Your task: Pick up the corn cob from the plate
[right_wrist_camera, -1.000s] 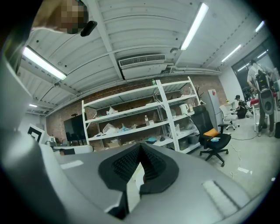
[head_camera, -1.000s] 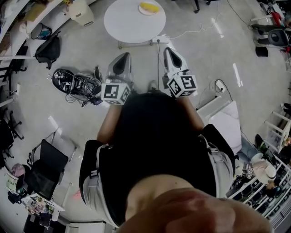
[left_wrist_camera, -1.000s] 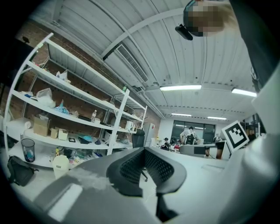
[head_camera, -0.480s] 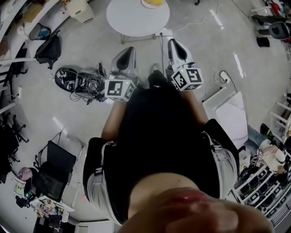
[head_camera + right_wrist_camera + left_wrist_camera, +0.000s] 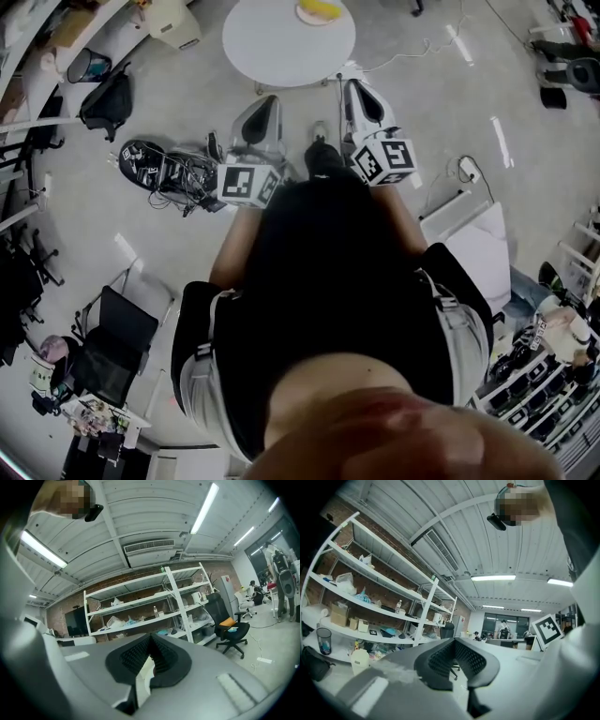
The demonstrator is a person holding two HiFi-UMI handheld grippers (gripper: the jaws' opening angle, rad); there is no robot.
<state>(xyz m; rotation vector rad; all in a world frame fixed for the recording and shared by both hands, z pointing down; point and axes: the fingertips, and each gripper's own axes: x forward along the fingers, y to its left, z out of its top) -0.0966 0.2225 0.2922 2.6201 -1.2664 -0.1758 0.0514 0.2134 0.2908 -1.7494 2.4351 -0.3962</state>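
Note:
A yellow corn cob [image 5: 321, 8] lies on a plate [image 5: 304, 15] at the far edge of a round white table [image 5: 281, 47], at the top of the head view. My left gripper [image 5: 266, 101] and right gripper [image 5: 351, 84] are held level over the floor, short of the table's near edge, pointing toward it. In the left gripper view the black pads [image 5: 440, 660] meet with nothing between them. The right gripper's pads [image 5: 133, 656] are likewise pressed together and empty. Neither gripper view shows the corn or the table.
On the floor to the left lie a black bag [image 5: 105, 98] and a tangle of cables and shoes [image 5: 164, 169]. A black chair [image 5: 112, 333] stands lower left. A white power strip [image 5: 464, 169] and cords lie to the right. White shelving [image 5: 370, 602] lines the brick wall.
Both grippers have shifted a little forward toward the table, and the view has swung slightly. The jaws stay shut throughout.

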